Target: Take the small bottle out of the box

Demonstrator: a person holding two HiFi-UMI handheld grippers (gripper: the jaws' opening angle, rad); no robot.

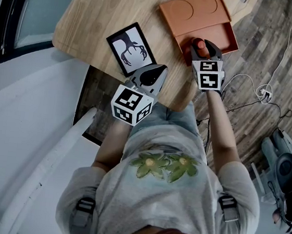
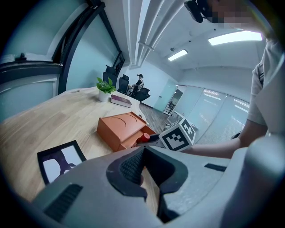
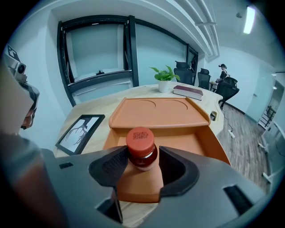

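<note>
Fingers (image 3: 109,165) of the right gripper (image 3: 142,171) clasp the red-capped small bottle (image 3: 141,149) at its neck, lower centre of frame, inside the near wall of the open orange box (image 3: 209,142). The left gripper (image 2: 143,153) is clenched and empty. The grasp appears made; the lift clear remains.

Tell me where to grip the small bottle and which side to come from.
Grip the small bottle at its neck, just under the red cap, with jaws on its left and right. It stands upright just inside the near wall of the box, so come from that near side, over the wall, as the right gripper clasps it now.
</note>
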